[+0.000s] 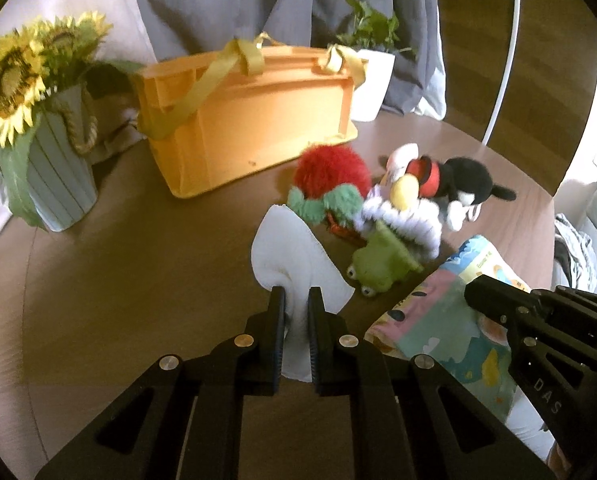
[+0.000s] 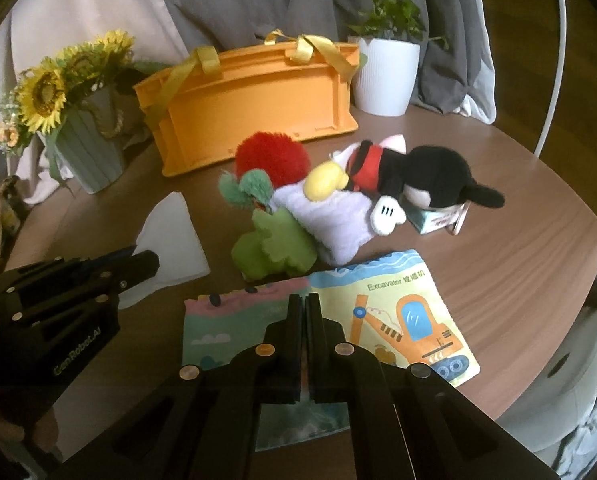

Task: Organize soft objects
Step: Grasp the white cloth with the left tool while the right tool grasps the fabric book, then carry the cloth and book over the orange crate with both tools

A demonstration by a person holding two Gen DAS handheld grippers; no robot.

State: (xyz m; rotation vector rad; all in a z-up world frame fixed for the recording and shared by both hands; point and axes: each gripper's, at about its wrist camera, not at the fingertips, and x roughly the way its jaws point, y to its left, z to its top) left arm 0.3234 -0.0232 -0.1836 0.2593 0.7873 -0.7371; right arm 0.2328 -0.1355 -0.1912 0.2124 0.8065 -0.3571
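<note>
A: How is the scene lit?
B: Dim, warm light is seen; the counter is brightest at the right, and shadows are cast leftward.
A: And sharpness?
B: Slight blur throughout; edges are bent and vignetted black.

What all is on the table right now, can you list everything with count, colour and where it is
crate: one, orange, yellow straps, table back
sunflowers: one bunch, yellow, grey-green pot, back left
plant: one, green, white pot, back right
pompom toy: one, red and green, before crate
mouse toy: one, black and red, centre right
frog toy: one, green, centre
pad: one, lilac, under mouse
cloth: one, white, in left gripper
cloth book: one, multicoloured, in right gripper
</note>
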